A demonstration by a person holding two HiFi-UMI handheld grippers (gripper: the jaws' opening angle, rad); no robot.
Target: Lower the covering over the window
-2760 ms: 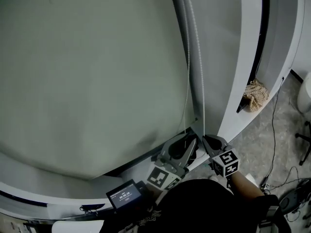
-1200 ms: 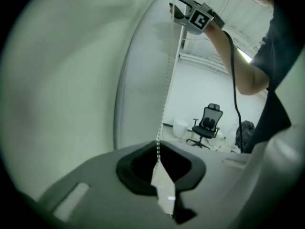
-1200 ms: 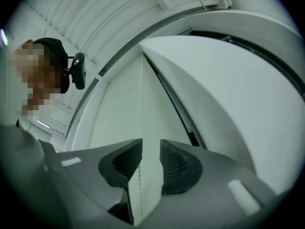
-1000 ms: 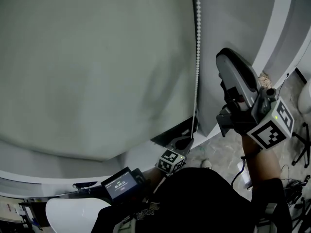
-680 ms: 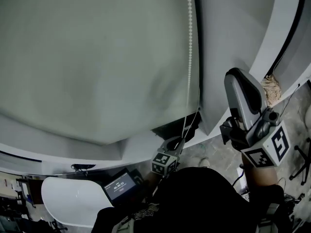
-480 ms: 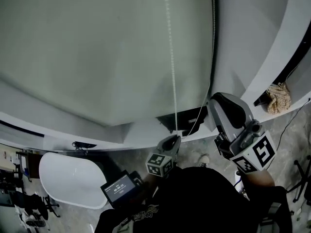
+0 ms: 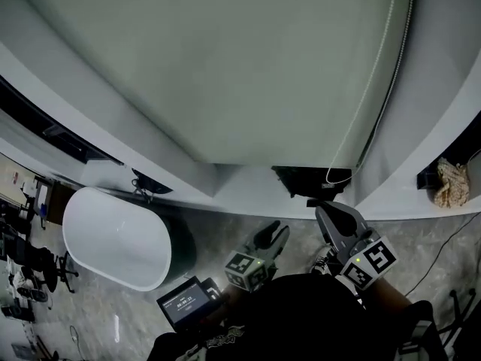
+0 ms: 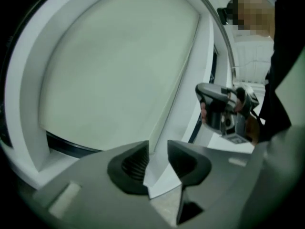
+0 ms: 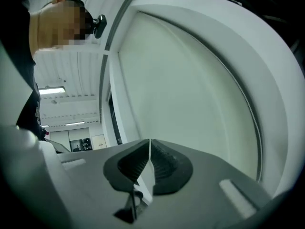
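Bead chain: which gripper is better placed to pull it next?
Probably right. The right gripper sits just below the bead chain, jaws closing on nothing visible; the left gripper is farther aside, opening, empty.

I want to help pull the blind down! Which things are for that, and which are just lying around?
For the job:
blind
bead cord
left claw, opening, nothing in it
right claw, closing, nothing seen in it

Just lying about:
white tub
crumpled cloth

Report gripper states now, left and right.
Left gripper: jaws opening, apart, nothing between them.
Right gripper: jaws closing, nearly together, nothing visible between them.
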